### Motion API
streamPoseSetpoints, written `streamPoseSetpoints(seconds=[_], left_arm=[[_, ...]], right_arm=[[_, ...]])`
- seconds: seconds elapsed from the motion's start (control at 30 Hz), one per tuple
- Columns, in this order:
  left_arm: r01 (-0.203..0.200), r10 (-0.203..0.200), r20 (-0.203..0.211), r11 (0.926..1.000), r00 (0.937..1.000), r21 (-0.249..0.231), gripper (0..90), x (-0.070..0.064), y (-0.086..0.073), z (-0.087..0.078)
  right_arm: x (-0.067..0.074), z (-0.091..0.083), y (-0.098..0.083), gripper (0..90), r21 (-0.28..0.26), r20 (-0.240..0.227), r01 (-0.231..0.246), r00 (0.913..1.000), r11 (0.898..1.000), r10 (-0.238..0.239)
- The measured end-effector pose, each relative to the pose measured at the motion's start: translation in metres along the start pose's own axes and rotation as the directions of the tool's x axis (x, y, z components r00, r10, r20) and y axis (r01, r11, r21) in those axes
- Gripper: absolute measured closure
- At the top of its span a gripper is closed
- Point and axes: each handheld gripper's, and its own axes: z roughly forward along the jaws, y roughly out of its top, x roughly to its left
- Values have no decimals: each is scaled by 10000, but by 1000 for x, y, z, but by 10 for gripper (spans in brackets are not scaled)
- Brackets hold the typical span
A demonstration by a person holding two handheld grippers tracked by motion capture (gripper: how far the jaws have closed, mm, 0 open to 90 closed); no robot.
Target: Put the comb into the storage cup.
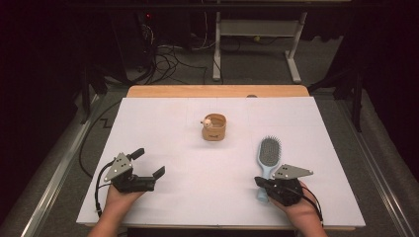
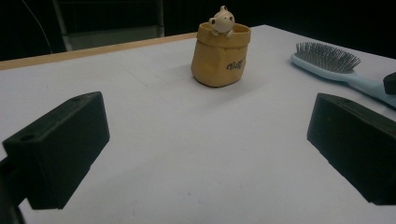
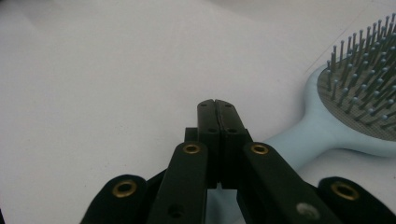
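Just right of the closed right tongs (image 3: pixel 218 109), hairbrush (image 3: pixel 348 112) flat.

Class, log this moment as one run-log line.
left gripper: jaws open, empty | right gripper: jaws shut, empty, beside hairbrush handle | pouch holder: mid-table, untouched

On my table (image 1: pixel 163 128), the pouch (image 1: pixel 214 128) with a figurine (image 1: pixel 207 120) in it sits at frame centre, the hairbrush (image 1: pixel 268 158) lower right of it, its handle beside my right gripper (image 1: pixel 260 182), my left gripper (image 1: pixel 148 163) lower left.
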Motion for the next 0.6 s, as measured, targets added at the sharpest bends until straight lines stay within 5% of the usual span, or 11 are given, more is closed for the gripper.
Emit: streamPoseSetpoints(seconds=[0.6], left_arm=[[11,-11,-58,10000,10000,-12,0,0,0,1]], right_arm=[[0,1,0,900,241,-141,160,9998,9996,-156]])
